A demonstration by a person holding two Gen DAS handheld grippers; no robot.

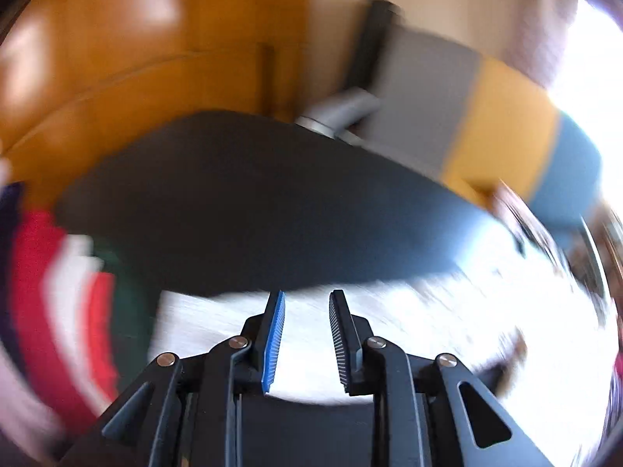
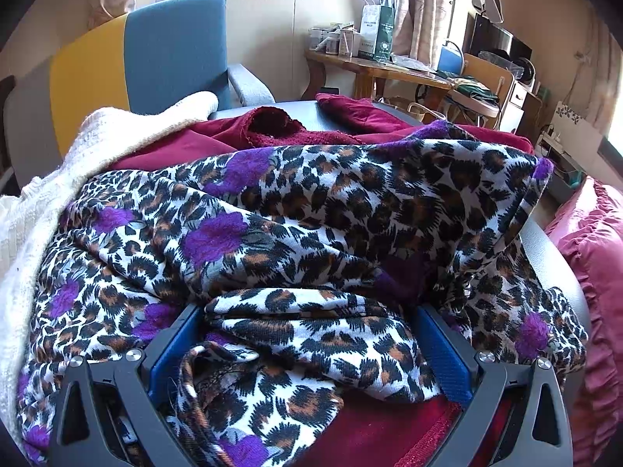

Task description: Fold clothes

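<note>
In the right wrist view a leopard-print garment with purple flowers (image 2: pixel 311 202) lies heaped on a maroon cloth (image 2: pixel 218 136). My right gripper (image 2: pixel 309 311) is open wide, and a bunched fold of the leopard garment lies between its blue pads (image 2: pixel 444 354). A white knitted cloth (image 2: pixel 78 148) sits at the left of the heap. The left wrist view is motion-blurred. There my left gripper (image 1: pixel 307 299) is open with nothing between its fingers, hovering over a white cloth (image 1: pixel 428 330) on the dark table (image 1: pixel 253 202).
A red, white and green striped garment (image 1: pixel 58 292) lies at the left. A grey, yellow and blue chair (image 2: pixel 175 50) stands behind the table. A cluttered wooden desk (image 2: pixel 381 66) is at the back, and pink ruffled fabric (image 2: pixel 592 241) at the right.
</note>
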